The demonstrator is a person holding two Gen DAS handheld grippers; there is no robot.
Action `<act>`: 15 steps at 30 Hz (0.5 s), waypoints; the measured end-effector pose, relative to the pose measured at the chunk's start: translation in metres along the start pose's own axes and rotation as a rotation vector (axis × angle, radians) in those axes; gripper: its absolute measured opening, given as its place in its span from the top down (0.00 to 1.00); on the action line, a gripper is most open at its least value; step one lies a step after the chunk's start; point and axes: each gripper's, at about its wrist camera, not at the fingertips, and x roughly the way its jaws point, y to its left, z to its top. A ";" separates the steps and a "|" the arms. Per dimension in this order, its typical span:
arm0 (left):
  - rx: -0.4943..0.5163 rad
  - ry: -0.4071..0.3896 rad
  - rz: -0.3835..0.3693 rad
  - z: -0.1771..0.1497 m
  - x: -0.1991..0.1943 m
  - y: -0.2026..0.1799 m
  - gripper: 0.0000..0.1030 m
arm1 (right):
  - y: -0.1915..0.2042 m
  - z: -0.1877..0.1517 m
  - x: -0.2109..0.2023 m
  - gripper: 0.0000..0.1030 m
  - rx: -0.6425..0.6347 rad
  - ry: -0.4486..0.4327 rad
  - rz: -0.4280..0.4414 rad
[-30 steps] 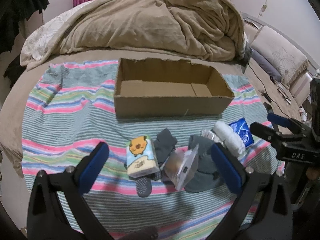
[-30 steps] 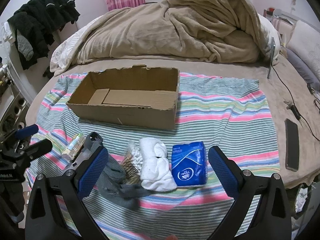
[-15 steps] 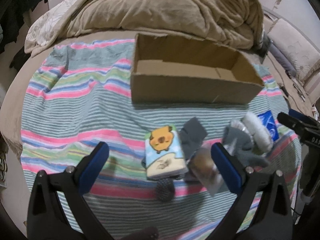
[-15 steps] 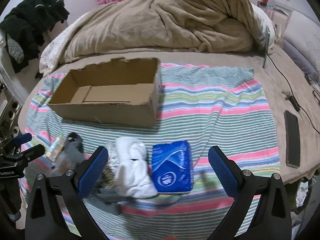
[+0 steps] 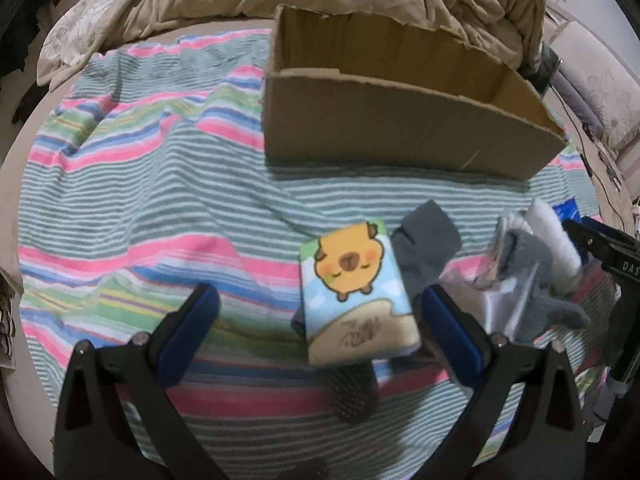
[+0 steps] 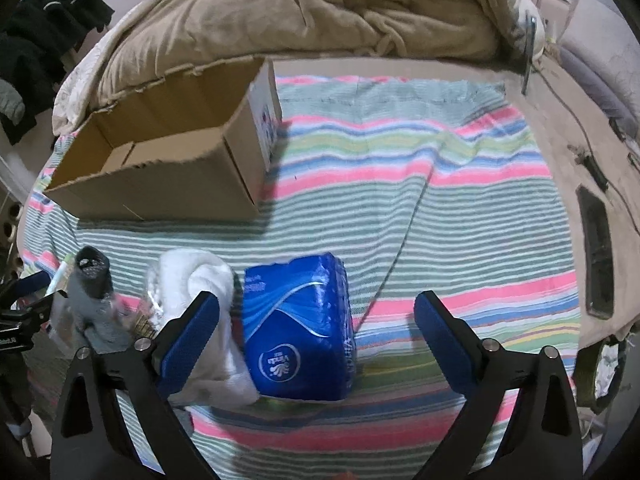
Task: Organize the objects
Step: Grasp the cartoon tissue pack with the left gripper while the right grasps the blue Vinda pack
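Note:
An open cardboard box (image 5: 400, 136) stands on a striped blanket (image 5: 140, 200); it also shows in the right wrist view (image 6: 168, 184). In the left wrist view my left gripper (image 5: 320, 328) is open, low over a cartoon tissue pack (image 5: 354, 292) that lies on grey socks (image 5: 428, 248). In the right wrist view my right gripper (image 6: 316, 328) is open, low over a blue tissue pack (image 6: 300, 324), with a white sock bundle (image 6: 200, 288) beside its left finger. More grey socks (image 6: 94, 304) lie at the left.
A tan duvet (image 6: 300, 12) is heaped behind the box. A dark phone (image 6: 598, 256) and cables lie on the bed at right. Dark clothes (image 6: 44, 36) hang at far left. A clear plastic packet (image 5: 500, 296) lies among the socks.
Both grippers have moved forward and down toward the objects. The cartoon pack now sits between the left fingers and the blue pack between the right fingers. Both stay open.

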 end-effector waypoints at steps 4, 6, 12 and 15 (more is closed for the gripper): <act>0.007 -0.005 -0.003 -0.001 0.001 0.001 0.06 | 0.005 -0.002 0.001 0.10 -0.034 -0.005 -0.012; 0.010 -0.012 -0.003 -0.001 0.000 0.003 0.12 | 0.009 -0.005 0.004 0.18 -0.060 -0.003 -0.015; 0.012 -0.032 -0.066 -0.003 -0.004 0.004 0.45 | 0.008 -0.014 0.013 0.48 -0.086 0.011 -0.020; 0.020 -0.036 -0.088 -0.007 -0.005 -0.001 0.51 | 0.003 -0.014 0.010 0.56 -0.079 0.003 -0.016</act>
